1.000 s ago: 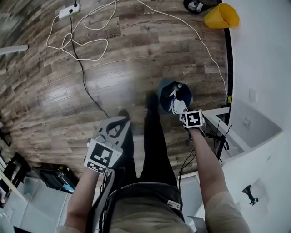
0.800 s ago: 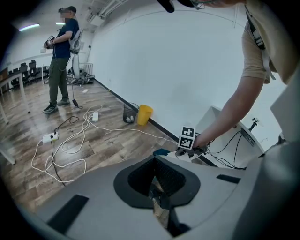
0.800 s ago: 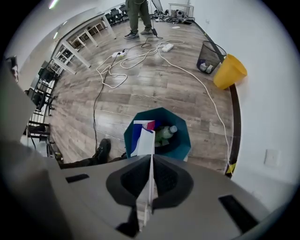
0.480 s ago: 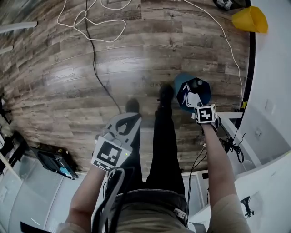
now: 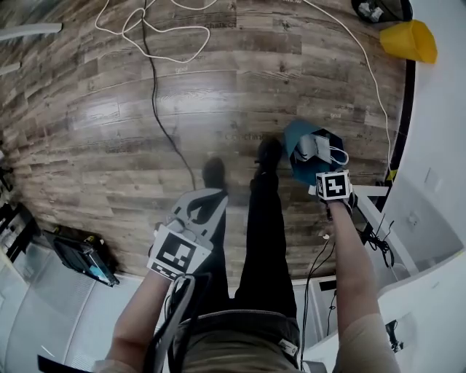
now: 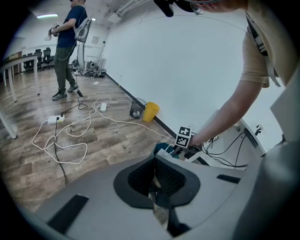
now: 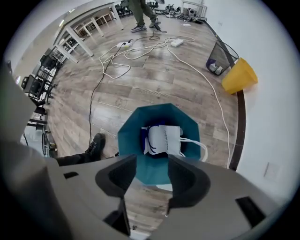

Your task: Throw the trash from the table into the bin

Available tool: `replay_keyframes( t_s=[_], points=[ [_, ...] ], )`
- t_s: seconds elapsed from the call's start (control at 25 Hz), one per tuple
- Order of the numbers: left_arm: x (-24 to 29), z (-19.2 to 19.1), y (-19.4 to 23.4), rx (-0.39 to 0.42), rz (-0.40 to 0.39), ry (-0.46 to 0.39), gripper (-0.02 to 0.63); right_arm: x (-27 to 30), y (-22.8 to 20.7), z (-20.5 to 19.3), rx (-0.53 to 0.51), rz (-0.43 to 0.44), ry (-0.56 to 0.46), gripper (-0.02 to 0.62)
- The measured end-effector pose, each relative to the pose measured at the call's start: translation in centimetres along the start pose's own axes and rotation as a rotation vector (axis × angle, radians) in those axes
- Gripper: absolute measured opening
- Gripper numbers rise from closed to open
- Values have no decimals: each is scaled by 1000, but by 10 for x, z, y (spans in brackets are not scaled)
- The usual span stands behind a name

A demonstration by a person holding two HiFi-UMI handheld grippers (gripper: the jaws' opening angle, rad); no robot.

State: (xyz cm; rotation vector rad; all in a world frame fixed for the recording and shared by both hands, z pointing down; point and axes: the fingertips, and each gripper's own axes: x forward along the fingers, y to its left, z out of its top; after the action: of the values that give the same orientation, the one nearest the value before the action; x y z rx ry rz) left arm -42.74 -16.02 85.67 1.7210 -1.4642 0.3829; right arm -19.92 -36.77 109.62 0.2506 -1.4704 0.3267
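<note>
A teal bin [image 5: 293, 137] stands on the wood floor beside my right shoe. A white paper bag [image 5: 315, 148] with cord handles lies inside it. My right gripper [image 5: 331, 189] hangs just above the bin's near rim and points straight down. In the right gripper view the bin [image 7: 136, 136] and the bag [image 7: 164, 139] sit below my right gripper [image 7: 152, 166]. Its jaws have just been opening and stand apart with nothing between them. My left gripper [image 5: 198, 207] is over my left leg, shut, with nothing seen in it [image 6: 154, 161].
White and black cables [image 5: 156, 33] loop across the floor ahead. A yellow bin [image 5: 411, 40] and a black wire basket [image 5: 378, 7] lie by the white wall at the far right. A white table frame [image 5: 373, 195] stands right of the teal bin. Another person [image 6: 65, 47] stands far off.
My right gripper has come down over the teal bin and opened; the white bag now lies in the bin with its handles spread. The left gripper has sunk a little.
</note>
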Motion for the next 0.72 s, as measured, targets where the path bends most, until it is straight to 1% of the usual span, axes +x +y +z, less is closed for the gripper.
replay_keyframes(
  t_s=[0.08, 0.16, 0.24, 0.36, 0.56, 0.64, 0.72],
  points=[
    [-9, 12, 2, 11, 8, -17, 14, -11, 3, 5, 13, -3, -20, 204],
    [-20, 28, 5, 23, 18, -40, 14, -28, 8, 11, 56, 12, -52, 204],
    [-32, 46, 7, 35, 29, -64, 14, -49, 15, 24, 103, 39, -112, 204],
    [-49, 74, 11, 55, 46, -101, 14, -85, 23, 50, 139, 82, -224, 204],
    [-79, 125, 16, 120, 73, -171, 14, -178, 38, 89, 188, 120, -398, 204],
    [-94, 147, 17, 145, 81, -193, 14, -221, 50, 110, 199, 153, -486, 202],
    [-112, 166, 20, 141, 98, -203, 14, -264, 66, 128, 206, 201, -572, 201]
  ],
)
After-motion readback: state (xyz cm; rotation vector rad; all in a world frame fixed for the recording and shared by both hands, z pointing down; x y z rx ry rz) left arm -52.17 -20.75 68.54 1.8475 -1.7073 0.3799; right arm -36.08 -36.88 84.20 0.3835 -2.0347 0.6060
